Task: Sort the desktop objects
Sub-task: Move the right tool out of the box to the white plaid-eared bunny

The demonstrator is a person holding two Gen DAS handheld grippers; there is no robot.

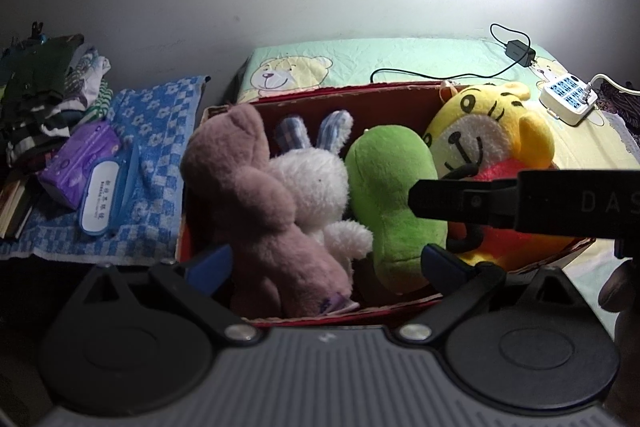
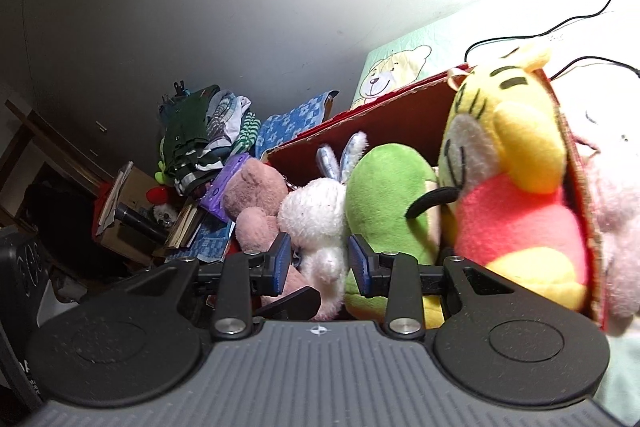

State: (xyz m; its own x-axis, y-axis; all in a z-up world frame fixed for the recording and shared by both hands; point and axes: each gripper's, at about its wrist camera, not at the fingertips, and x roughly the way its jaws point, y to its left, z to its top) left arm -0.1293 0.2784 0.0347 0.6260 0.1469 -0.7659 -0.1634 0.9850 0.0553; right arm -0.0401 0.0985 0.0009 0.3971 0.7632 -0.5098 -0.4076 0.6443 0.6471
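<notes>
Four plush toys stood packed in a red box (image 1: pixel 320 91): pink bear (image 1: pixel 256 203), fluffy white rabbit (image 2: pixel 316 215), green plush (image 1: pixel 394 195), yellow tiger (image 1: pixel 492 147). Left gripper (image 1: pixel 326 259) gaped wide at the bear and green plush, holding nothing. Right gripper (image 2: pixel 318 263) was half open around the rabbit's paw, contact unclear. Box sat on a bear-print quilt (image 1: pixel 360 57) by a white wall.

"DAS" on right gripper (image 1: pixel 440 203)

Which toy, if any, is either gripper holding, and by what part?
None, as far as shown. The right gripper is open around the white rabbit's foot; the left gripper is open around the pink bear.
</notes>
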